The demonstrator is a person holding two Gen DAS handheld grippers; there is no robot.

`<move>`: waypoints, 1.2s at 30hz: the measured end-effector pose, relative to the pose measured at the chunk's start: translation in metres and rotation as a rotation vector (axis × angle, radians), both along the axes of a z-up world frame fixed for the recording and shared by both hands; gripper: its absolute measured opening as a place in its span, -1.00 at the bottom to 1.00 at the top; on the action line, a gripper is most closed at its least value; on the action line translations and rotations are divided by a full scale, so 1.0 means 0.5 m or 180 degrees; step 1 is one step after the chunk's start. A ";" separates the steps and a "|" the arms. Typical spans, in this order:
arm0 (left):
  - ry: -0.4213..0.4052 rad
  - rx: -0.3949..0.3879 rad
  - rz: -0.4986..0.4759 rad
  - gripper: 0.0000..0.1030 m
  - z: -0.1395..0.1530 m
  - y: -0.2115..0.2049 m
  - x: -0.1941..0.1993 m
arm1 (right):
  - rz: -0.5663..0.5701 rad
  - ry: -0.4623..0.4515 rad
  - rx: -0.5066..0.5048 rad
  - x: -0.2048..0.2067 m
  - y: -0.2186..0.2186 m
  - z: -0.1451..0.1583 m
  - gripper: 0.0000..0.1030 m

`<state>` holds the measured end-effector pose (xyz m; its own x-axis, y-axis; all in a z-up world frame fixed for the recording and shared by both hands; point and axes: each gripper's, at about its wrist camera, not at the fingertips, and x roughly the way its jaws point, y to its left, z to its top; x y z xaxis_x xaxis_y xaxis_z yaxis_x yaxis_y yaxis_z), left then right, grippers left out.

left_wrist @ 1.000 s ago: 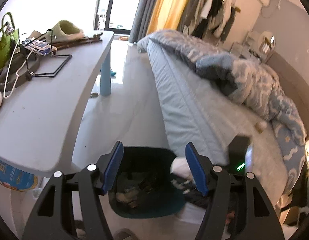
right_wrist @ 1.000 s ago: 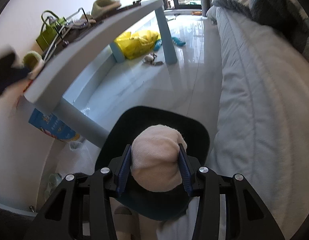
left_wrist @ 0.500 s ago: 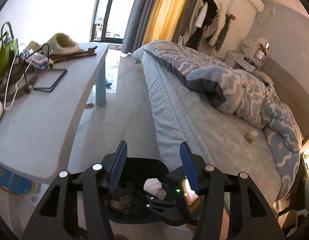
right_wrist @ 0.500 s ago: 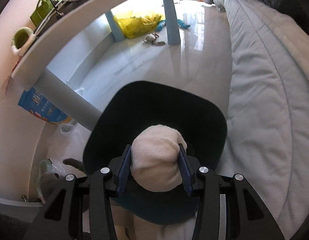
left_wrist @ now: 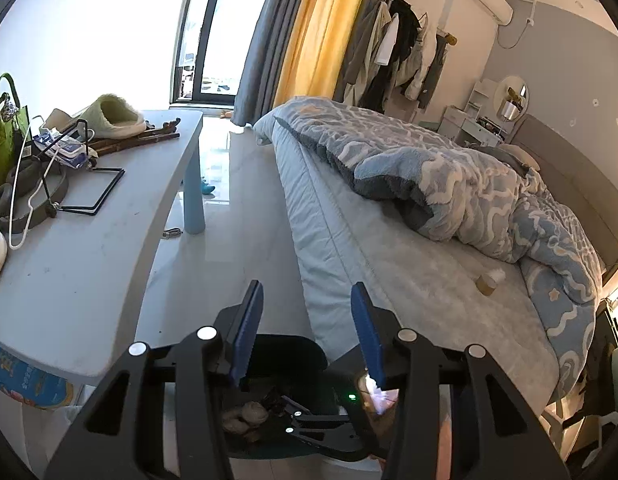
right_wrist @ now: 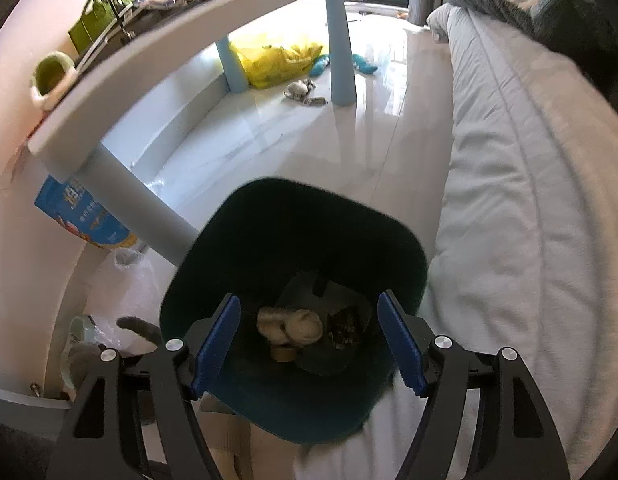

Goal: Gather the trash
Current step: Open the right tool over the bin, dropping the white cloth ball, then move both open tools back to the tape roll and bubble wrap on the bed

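A dark teal trash bin (right_wrist: 269,224) stands on the floor between the bed and the table. In it lie a cream cloth wad (right_wrist: 289,324), a small cardboard roll and dark scraps. My right gripper (right_wrist: 309,340) is open and empty, directly above the bin's mouth. My left gripper (left_wrist: 307,332) is open and empty, held higher above the bin (left_wrist: 293,354), looking over the bed. The right gripper shows below it in the left wrist view (left_wrist: 325,428). A small brown roll with white tissue (left_wrist: 487,280) lies on the mattress.
A grey table (left_wrist: 89,248) with slippers, a green bag and a wire stand is on the left. The bed (left_wrist: 389,240) with a blue duvet is on the right. A yellow bag (right_wrist: 277,60) and small items lie on the floor under the table.
My right gripper has opened and the cream cloth wad has dropped into the bin. My left gripper has risen and tilted up toward the bed.
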<state>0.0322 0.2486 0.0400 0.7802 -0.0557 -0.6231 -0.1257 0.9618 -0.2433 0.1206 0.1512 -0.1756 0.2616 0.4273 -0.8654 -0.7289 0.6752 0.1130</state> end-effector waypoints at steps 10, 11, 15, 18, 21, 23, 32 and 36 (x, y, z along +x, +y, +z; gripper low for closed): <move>-0.0129 0.0190 -0.0026 -0.08 0.028 -0.045 0.011 | -0.0163 -0.0309 0.0405 0.023 -0.087 0.126 0.44; -0.0136 0.0196 -0.0022 -0.08 0.030 -0.050 0.012 | -0.0199 -0.0322 0.0459 0.027 -0.099 0.138 0.45; -0.0179 0.0228 -0.0068 -0.08 0.036 -0.079 0.020 | -0.0323 -0.0414 0.0587 0.040 -0.143 0.170 0.48; -0.0227 0.0294 -0.0139 -0.06 0.037 -0.113 0.027 | -0.0409 -0.0484 0.0647 0.047 -0.179 0.193 0.52; -0.0222 0.0352 -0.0209 -0.05 0.033 -0.146 0.040 | -0.0504 -0.0526 0.0683 0.059 -0.218 0.206 0.54; -0.0211 0.0334 -0.0246 -0.04 0.030 -0.163 0.050 | -0.0570 -0.0553 0.0703 0.068 -0.249 0.215 0.55; -0.0212 0.0300 -0.0345 0.18 0.022 -0.230 0.095 | -0.0850 -0.0619 0.0739 0.115 -0.368 0.236 0.58; -0.0171 0.0280 -0.0368 0.20 0.010 -0.256 0.120 | -0.0961 -0.0660 0.0762 0.139 -0.410 0.247 0.61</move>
